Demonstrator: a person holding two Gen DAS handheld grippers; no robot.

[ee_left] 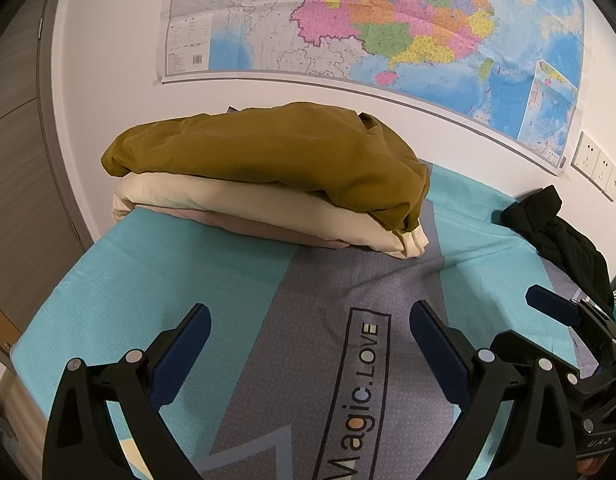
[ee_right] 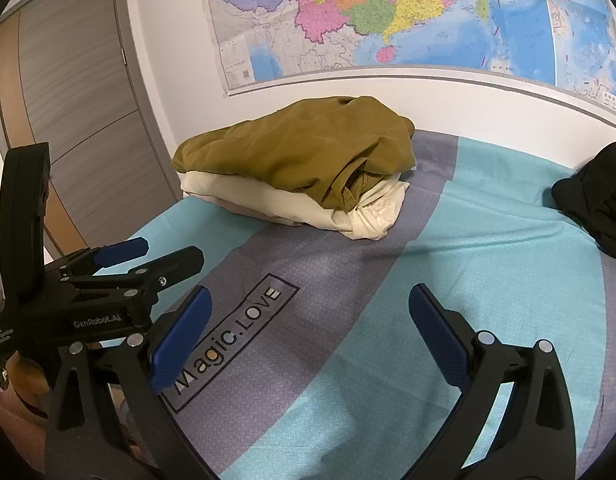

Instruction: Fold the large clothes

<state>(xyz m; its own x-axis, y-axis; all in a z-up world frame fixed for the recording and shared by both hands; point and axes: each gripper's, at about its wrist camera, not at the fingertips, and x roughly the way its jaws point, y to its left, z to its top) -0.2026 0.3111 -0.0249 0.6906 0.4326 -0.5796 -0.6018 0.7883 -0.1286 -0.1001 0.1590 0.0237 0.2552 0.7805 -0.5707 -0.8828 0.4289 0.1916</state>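
Fingers on my left gripper [ee_left: 310,322] stand wide apart with nothing between them, and my right gripper [ee_right: 310,306] is spread just as wide and empty; both hover above the teal and grey bedsheet [ee_right: 448,280] printed "Magic.LOVE". Against the white wall, under the colourful paper map [ee_left: 388,20], sits a stack of folded clothes: an olive-brown garment [ee_left: 268,152] on top of a cream one [ee_left: 236,200]. Well apart to the right, a crumpled black garment [ee_left: 556,232] lies unfolded on the sheet.
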